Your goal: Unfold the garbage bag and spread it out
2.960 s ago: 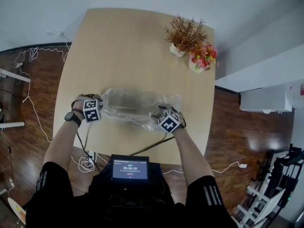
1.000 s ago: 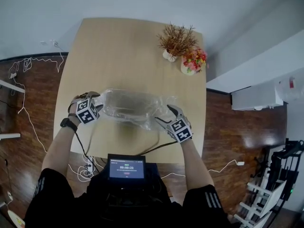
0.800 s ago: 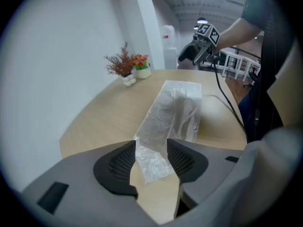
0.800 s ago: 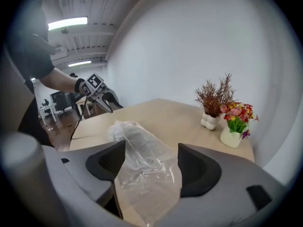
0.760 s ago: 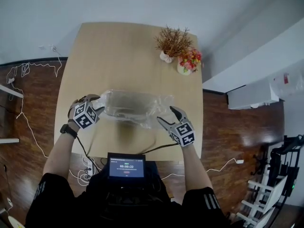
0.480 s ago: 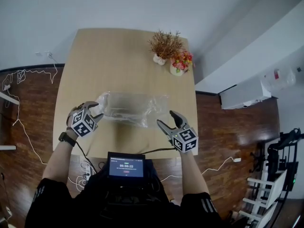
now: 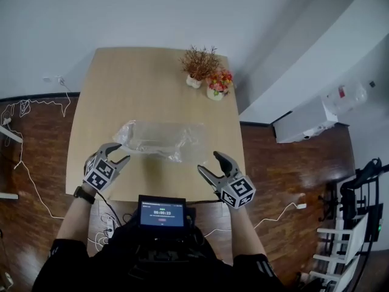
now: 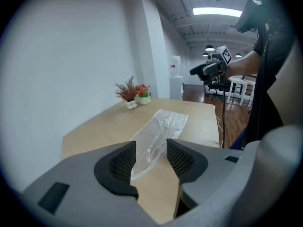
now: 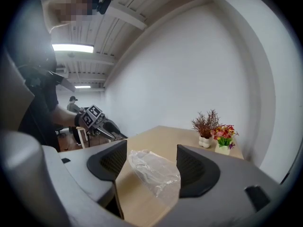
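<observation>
The bag (image 7: pixel 159 140) lies on the near half of the bench (image 7: pixel 146 84), stretched as a band from left to right and well short of the two plants (image 7: pixel 203 72) at the far right corner. It is clear, thin film, full of creases and soft glints, with the wood showing through. Its left end looks a little bunched and its near right corner puckers up. Whether it is one layer or still doubled along its length cannot be told.

The left hand-held gripper (image 7: pixel 121 152) hangs over the near left part of the bench with its jaws apart and nothing between them. In its own view the bag's end (image 8: pixel 163 124) shows through the gap, clear of both pads. The right hand-held gripper (image 7: pixel 208 161) is held over the near right edge. Its jaws stand wide and have just been closing slightly, and they are empty too, with the bag (image 9: pixel 154 171) seen beyond them on the wood.

Such film should be nearly weightless, limp and slick. It will likely cling to itself, slide on the smooth wood and drift with any quick move, and a hard pull from one pinched spot could stretch or tear it. The raised puckers at the two ends look the best holds: pinch an edge or corner at each end and draw them apart gently.
</observation>
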Motion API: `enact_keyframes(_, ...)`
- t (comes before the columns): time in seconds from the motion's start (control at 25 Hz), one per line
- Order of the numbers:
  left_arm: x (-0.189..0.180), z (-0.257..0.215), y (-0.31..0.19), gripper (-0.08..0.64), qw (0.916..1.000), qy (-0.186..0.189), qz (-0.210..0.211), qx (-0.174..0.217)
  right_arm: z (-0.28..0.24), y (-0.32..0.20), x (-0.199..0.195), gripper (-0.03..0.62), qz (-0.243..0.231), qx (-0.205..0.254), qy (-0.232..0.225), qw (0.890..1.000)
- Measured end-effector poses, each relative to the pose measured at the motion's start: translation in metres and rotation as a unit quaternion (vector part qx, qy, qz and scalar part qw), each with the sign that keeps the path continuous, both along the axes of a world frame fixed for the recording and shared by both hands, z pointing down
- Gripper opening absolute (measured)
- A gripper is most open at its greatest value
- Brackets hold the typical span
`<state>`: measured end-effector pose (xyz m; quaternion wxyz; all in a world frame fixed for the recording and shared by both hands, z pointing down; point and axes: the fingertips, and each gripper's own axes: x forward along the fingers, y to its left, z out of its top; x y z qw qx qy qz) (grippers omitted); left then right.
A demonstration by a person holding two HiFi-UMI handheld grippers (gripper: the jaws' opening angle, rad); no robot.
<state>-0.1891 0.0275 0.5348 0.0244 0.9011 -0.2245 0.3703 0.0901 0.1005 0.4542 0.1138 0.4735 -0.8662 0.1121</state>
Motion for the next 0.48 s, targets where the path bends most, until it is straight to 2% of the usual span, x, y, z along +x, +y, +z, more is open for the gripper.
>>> enact_keyframes(0.16, 0.011, -0.026, 0.027, 0.215, 0.9999, 0.008, -0.001, 0.011, -0.011, 0.024, 0.000, 0.365, -0.016, 0.020, -0.030, 0.999)
enact_keyframes(0.32, 0.023, -0.042, 0.064, 0.215, 0.9994, 0.013, -0.017, 0.026, -0.008, 0.057, 0.003, 0.365, -0.035, 0.016, -0.009, 0.999)
enact_keyframes(0.48, 0.032, -0.065, 0.102, 0.216, 0.9950, 0.056, -0.063, 0.054, -0.013, 0.093, 0.011, 0.341, -0.038, 0.018, -0.014, 0.999)
